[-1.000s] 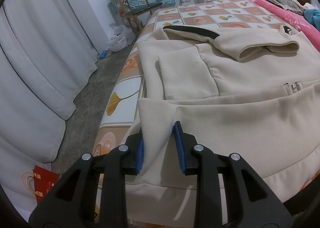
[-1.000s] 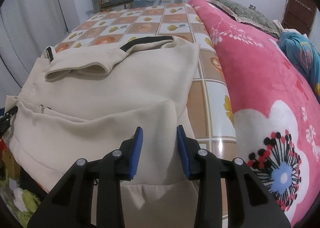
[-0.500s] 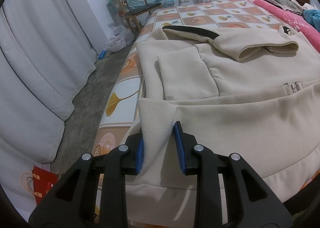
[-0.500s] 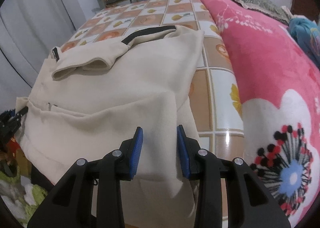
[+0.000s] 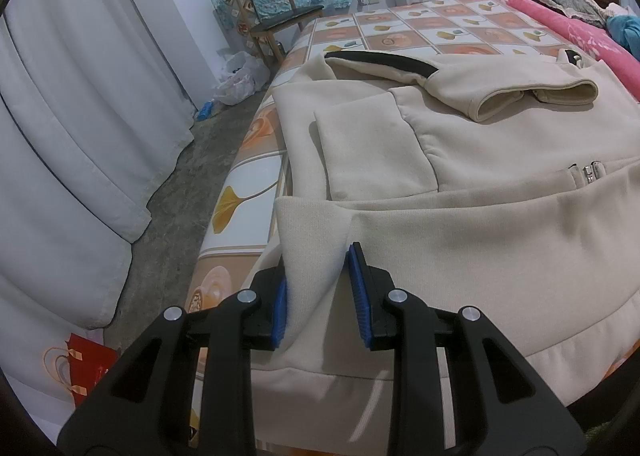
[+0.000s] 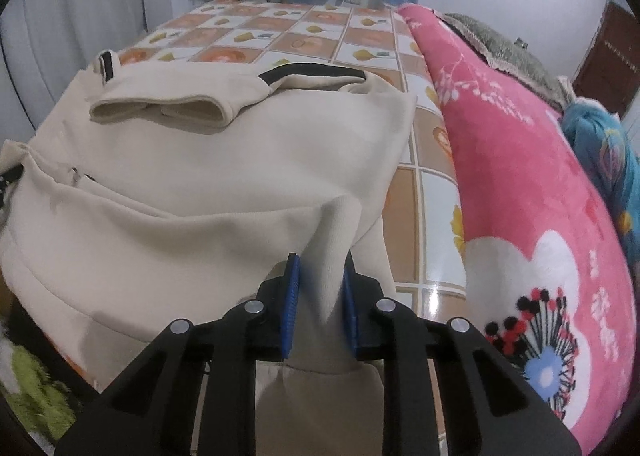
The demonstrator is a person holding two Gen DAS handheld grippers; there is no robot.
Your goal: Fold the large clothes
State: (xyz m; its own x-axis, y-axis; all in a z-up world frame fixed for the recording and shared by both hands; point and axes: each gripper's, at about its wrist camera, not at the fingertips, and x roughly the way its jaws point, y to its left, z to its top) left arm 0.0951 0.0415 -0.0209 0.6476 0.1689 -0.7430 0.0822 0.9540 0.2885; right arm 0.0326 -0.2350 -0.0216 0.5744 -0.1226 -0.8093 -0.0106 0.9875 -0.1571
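- The cream zip jacket (image 5: 500,159) lies on the bed (image 5: 400,35), sleeves crossed over its chest, hem end doubled up.
- Left tongs (image 5: 316,292) pinch that fold's left corner; right tongs (image 6: 318,296) have just been closing and now grip its right corner.
- Judged next: carry both corners together toward the collar (image 6: 312,71), level.
- The pink blanket (image 6: 520,175) crowds the right; a chair (image 5: 276,11) and curtain (image 5: 80,115) stand clear.

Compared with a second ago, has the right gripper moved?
Yes. The right gripper has rolled, tilting the pink blanket, and its jaws have just been closing on the bunched cream jacket.
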